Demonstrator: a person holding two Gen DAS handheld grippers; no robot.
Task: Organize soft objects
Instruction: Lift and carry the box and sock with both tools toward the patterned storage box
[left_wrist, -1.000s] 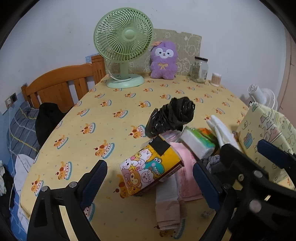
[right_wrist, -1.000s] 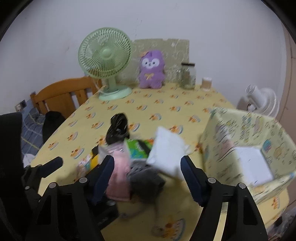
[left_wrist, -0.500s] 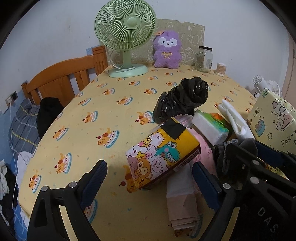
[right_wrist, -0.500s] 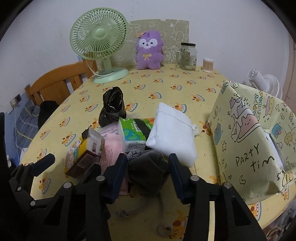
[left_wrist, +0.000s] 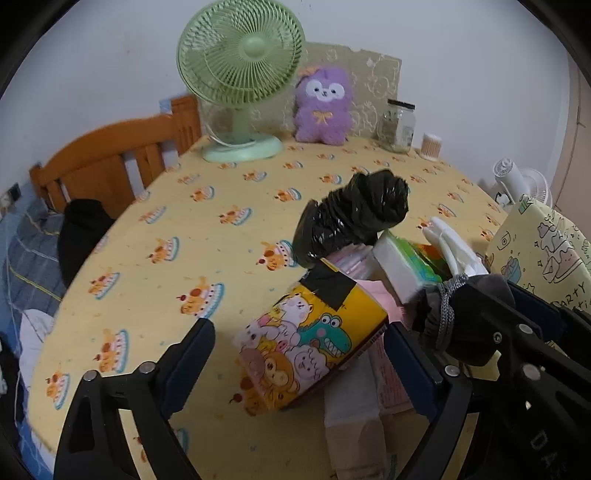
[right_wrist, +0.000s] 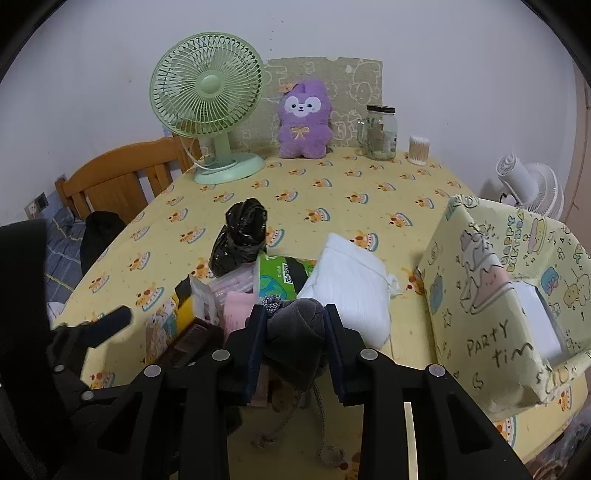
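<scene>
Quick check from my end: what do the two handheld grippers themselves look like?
Both match: the left gripper and right gripper have matte black angular frames, silver round bolt heads and flat dark blue pads on the jaws. Pale lettering marks the right one's body. No cables or sleeves show.

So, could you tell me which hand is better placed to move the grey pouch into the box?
The right. Its gripper has just been closing and its pads now pinch the grey pouch, with the box open on that side. The left gripper stands open around the cartoon pack, holding nothing.
</scene>
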